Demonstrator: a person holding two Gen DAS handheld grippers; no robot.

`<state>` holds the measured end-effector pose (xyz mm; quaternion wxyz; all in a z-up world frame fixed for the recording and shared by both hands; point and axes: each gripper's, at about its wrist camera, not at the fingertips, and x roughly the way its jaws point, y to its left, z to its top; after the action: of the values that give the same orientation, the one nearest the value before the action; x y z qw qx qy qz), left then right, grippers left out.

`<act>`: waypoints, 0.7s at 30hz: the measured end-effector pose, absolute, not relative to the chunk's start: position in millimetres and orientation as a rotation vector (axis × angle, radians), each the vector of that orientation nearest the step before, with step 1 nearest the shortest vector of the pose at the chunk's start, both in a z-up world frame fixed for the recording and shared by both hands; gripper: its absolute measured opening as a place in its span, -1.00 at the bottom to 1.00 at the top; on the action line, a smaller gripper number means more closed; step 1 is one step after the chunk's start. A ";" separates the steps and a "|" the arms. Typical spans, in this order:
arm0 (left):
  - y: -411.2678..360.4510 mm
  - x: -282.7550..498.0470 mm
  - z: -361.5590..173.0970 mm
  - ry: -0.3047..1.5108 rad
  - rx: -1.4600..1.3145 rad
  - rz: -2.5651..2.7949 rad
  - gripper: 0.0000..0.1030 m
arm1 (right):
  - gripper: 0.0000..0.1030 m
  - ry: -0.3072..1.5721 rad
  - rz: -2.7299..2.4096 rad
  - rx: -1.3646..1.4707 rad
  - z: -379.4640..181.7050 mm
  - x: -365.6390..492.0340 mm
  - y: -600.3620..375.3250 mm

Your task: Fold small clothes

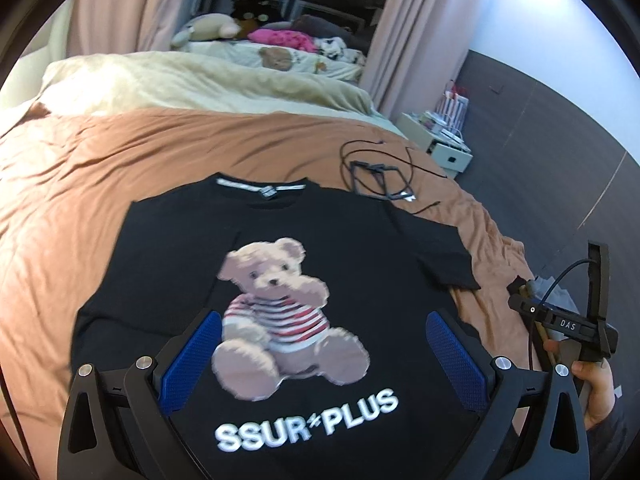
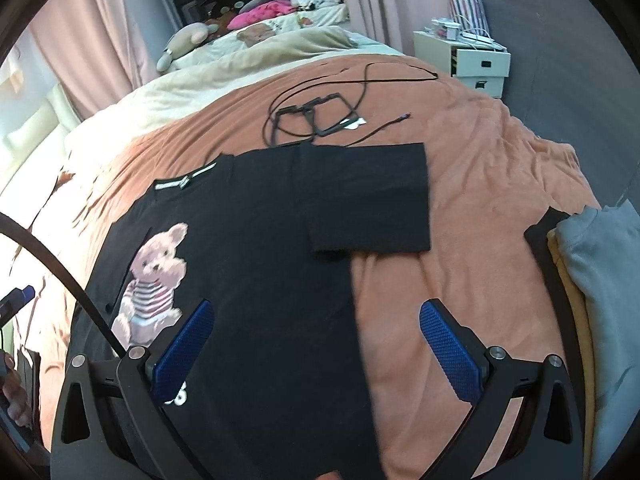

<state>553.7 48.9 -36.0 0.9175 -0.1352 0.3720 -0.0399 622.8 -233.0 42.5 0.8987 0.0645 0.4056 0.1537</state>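
**Both grippers held apart above a black T-shirt**

Left gripper (image 1: 324, 356) and right gripper (image 2: 316, 344) are seen with jaws wide apart, nothing clamped. A black T-shirt (image 1: 360, 240) with a teddy bear print (image 1: 280, 312) is spread flat on the orange bedspread (image 1: 100, 168), near its front edge. Black cables (image 2: 316, 116) are coiled beyond the collar.

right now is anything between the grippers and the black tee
Nothing visible is. The left gripper and right gripper both hang open over the black teddy-bear t-shirt, which lies flat on the orange blanket. The tangled black cable lies beyond the collar, apart from the sleeve.
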 end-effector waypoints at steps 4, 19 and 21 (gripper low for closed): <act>32.7 582.6 -44.6 0.787 -0.276 -0.111 0.87 | 0.94 0.837 0.303 0.182 32.7 648.0 -251.4; -15.7 692.7 -87.6 0.866 -0.286 -0.204 0.19 | 0.13 0.903 0.323 0.324 -14.6 763.7 -282.2; -21.8 707.5 -93.8 0.879 -0.284 -0.215 0.08 | 0.09 0.915 0.325 0.355 -21.8 778.8 -285.4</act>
<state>707.5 -21.8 -93.8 0.8896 -0.1368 0.4234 -0.1035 778.8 -285.4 -21.8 0.8693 0.1699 0.4374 0.1552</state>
